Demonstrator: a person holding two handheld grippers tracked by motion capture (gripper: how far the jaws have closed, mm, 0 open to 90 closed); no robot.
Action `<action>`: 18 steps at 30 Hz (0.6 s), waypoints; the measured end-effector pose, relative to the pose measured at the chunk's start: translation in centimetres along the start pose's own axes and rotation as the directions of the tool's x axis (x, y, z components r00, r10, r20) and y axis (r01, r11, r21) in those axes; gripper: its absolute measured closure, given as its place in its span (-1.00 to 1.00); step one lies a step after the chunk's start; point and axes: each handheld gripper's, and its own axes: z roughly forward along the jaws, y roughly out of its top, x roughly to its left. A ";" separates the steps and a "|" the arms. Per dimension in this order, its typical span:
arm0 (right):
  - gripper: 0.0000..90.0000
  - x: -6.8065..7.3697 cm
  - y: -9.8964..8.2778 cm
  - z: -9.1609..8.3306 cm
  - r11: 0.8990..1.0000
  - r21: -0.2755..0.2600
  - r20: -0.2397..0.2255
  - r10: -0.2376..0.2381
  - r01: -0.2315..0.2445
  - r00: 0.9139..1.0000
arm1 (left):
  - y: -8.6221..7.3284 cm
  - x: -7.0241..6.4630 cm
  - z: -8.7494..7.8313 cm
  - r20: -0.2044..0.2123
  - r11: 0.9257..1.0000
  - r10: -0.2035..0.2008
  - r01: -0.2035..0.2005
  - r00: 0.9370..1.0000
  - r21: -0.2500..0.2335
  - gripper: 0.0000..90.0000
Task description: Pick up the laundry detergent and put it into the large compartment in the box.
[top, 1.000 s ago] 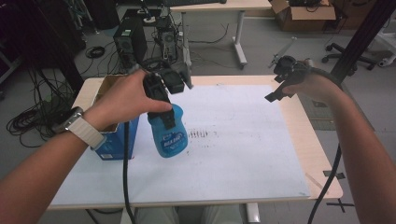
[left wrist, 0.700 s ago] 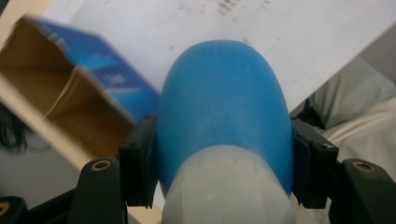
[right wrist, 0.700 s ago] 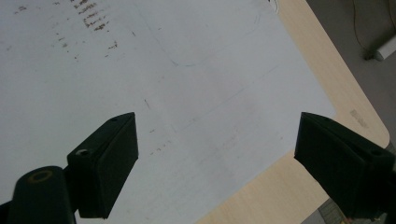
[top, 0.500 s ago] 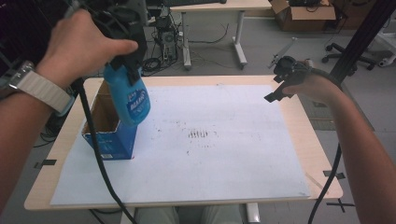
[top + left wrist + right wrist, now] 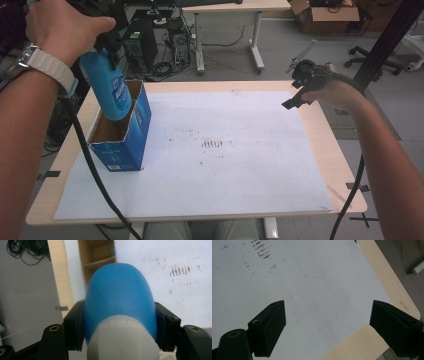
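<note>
Two black jaws of the left gripper (image 5: 117, 332) clamp a blue plastic bottle (image 5: 107, 90) near its whitish-grey cap end. The bottle is smooth and rounded, with pale lettering on its side, and hangs base-down just above the open top of the blue cardboard box (image 5: 125, 137). Well to the right of the box, the right gripper (image 5: 328, 327) hovers over the white sheet (image 5: 225, 150), jaws spread wide with nothing between them.
</note>
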 end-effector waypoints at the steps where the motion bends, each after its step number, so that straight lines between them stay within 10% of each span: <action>1: -0.70 0.0 0.0 0.0 1.000 0.000 0.000 0.000 0.000 1.000 | 0.1 0.2 0.4 -0.003 1.000 -0.010 0.010 1.000 0.001 -0.17; 18: -0.70 -0.2 -0.1 0.5 1.000 0.008 -0.002 0.005 -0.005 1.000 | 0.4 2.2 6.8 -0.023 0.999 -0.052 0.051 0.998 -0.014 -0.17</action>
